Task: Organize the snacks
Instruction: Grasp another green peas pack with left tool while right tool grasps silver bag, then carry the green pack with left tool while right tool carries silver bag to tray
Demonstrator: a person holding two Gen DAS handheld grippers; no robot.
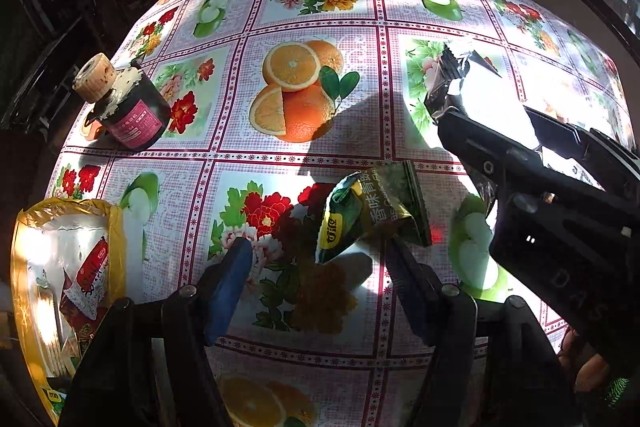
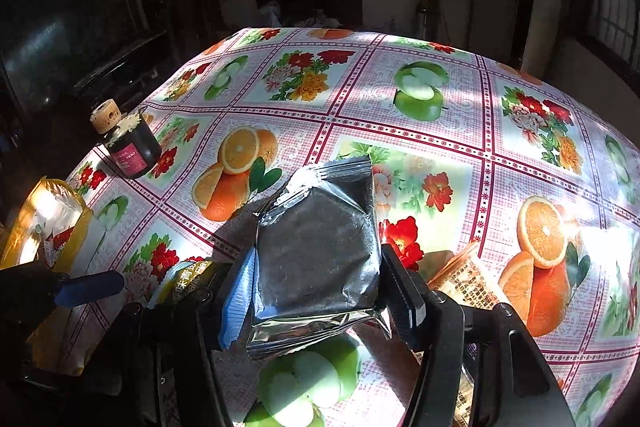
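Pinching a silver foil packet (image 2: 316,251) between its blue-padded finger and its black one, the right gripper (image 2: 318,291) fills the lower middle of the right wrist view; both pads press the packet's sides, and the packet sits lifted above the flowered tablecloth (image 2: 440,131). In the left wrist view the same packet (image 1: 480,95) shows at the right of the frame, glaring in sunlight.

The left gripper (image 1: 318,267) stands at the bottom centre of its own view with its fingers spread apart. A small green snack bag (image 1: 368,211) with a yellow logo lies on the cloth just ahead of the fingertips, near the black right-hand finger; whether that finger touches the bag I cannot tell. The blue finger is well clear of it.

At the lower left edge of both views lies a large yellow bag (image 1: 60,267), open, with smaller packets showing inside. A dark bottle (image 1: 132,107) with a pink label and a tan cap stands at the upper left of the table. In the right wrist view an orange printed packet (image 2: 476,283) lies on the cloth just right of the right gripper's black finger.
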